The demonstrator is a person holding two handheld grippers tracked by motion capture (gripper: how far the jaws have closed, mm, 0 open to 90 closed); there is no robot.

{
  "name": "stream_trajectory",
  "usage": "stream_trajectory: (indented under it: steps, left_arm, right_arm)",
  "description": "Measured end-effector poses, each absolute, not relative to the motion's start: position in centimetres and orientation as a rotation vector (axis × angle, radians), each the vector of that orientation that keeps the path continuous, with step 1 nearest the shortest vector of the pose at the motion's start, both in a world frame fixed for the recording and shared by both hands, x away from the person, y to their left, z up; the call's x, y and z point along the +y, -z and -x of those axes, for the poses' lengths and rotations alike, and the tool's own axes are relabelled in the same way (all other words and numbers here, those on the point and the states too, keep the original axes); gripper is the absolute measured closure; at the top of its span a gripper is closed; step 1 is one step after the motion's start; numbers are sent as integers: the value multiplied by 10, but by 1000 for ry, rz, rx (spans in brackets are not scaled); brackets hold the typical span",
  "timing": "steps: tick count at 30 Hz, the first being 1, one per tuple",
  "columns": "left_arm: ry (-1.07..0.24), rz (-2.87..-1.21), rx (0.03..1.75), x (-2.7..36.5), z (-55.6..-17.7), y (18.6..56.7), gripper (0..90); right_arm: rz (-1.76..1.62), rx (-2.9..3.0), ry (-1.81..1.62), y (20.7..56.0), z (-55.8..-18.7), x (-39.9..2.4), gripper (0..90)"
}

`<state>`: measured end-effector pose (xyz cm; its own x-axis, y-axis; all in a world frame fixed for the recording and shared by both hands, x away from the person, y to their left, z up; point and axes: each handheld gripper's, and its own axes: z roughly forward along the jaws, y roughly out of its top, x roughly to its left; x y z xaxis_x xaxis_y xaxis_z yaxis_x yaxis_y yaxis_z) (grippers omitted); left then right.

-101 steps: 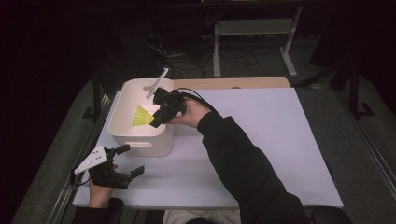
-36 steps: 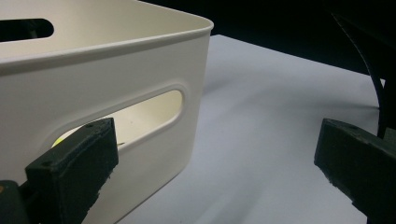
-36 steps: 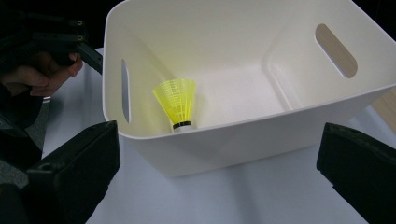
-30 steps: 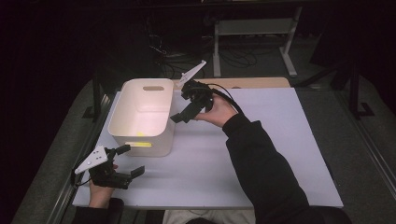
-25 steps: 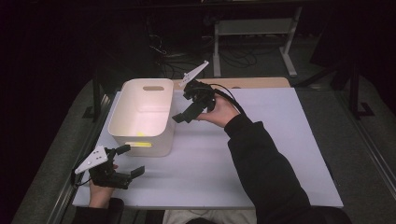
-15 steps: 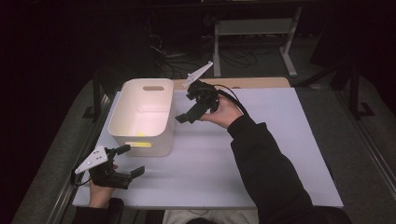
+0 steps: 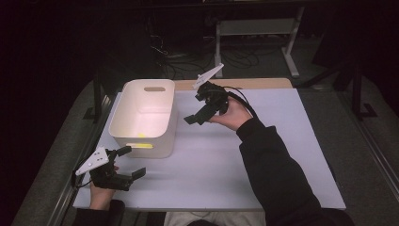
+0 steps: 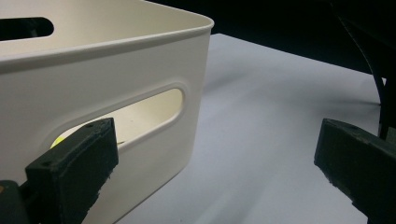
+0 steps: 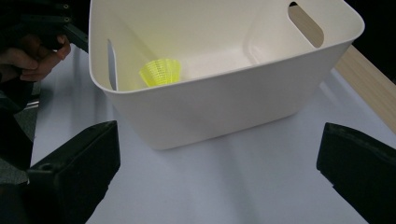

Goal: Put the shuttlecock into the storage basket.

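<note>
White table sheet [image 7: 263, 155]; dark room

Shuttlecock [image 9: 161, 71]: bright yellow, netted skirt; it lies inside my bin against the wall with the near slot handle, skirt flared toward my right tongs' camera.
Bin [image 7: 123, 126]: cream plastic, rounded corners, slot handles in its end walls; upright and open-topped on the left part of the white table.
</note>
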<state>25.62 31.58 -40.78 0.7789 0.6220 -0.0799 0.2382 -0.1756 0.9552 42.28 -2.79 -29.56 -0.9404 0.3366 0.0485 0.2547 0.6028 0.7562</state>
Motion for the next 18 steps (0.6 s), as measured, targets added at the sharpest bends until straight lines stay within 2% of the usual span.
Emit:
stream_trajectory:
  steps: [18]
  left_arm:
    - [-391, -1756, 675, 316, -256, 408, 0]
  right_arm:
    - [-585, 2703, -1264, 306, -420, -58, 0]
